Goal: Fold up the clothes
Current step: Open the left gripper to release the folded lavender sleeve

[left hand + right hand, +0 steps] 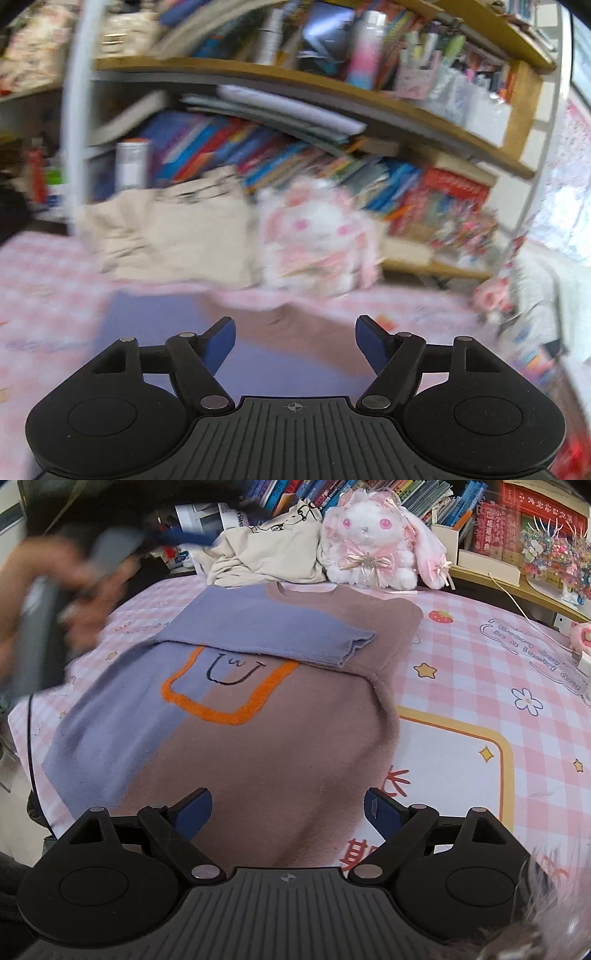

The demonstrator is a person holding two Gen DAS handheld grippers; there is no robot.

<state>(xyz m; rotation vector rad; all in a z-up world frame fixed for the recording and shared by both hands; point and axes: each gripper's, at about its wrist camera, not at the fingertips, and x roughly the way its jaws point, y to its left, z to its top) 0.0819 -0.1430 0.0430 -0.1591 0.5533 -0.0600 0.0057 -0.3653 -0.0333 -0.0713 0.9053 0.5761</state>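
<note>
Sweater [258, 716], lilac and brown with an orange-outlined face motif, lies flat on the pink checked tabletop [480, 657] just ahead of the right hand-held gripper [288, 808], lilac sleeve [280, 635] folded across its chest. Right hand-held gripper: jaws wide, empty, above the brown hem. Left hand-held gripper [295, 343]: jaws spread, nothing between them, over the sweater; beyond it, a beige garment [173, 236] and plush rabbit [317, 240].

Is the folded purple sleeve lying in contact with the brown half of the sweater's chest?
Touching. In the right wrist view the purple sleeve lies flat across the chest, its ruffled cuff resting on the brown half of the sweater, no gap showing.
</note>
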